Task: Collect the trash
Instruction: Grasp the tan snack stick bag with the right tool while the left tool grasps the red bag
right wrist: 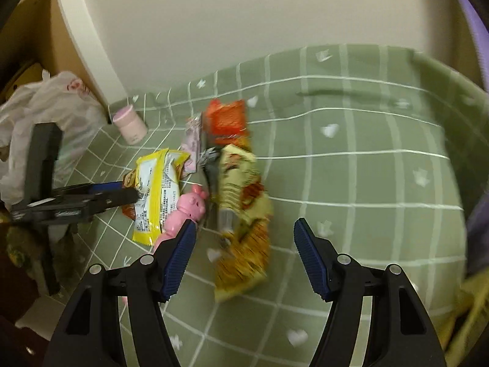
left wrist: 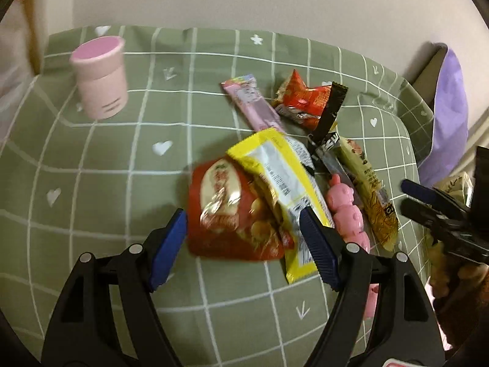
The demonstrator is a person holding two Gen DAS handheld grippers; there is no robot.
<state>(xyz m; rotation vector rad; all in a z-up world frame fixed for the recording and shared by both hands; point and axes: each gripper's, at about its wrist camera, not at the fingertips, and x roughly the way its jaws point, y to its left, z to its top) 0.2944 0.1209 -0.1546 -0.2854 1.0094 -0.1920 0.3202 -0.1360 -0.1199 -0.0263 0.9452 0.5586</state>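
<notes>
Snack wrappers lie in a pile on a green checked cloth [left wrist: 101,183]. My left gripper [left wrist: 243,226] is open, its fingers either side of a red snack bag [left wrist: 226,214] and a yellow wrapper [left wrist: 281,183] lying over it. My right gripper [right wrist: 244,238] is open above a yellow-orange wrapper [right wrist: 244,223], which also shows in the left wrist view [left wrist: 371,195]. A pink pig toy [right wrist: 186,211] lies between the yellow wrapper [right wrist: 156,189] and that wrapper. A red-orange wrapper [right wrist: 227,119], a pink stick wrapper [left wrist: 253,104] and a black wrapper [left wrist: 328,150] lie farther back.
A pink cylindrical container [left wrist: 101,76] stands at the cloth's far left. A white plastic bag [right wrist: 45,116] hangs beyond the table's left edge beside a cream board [right wrist: 88,39]. A purple cushion [left wrist: 449,116] lies at the right. A pale wall is behind.
</notes>
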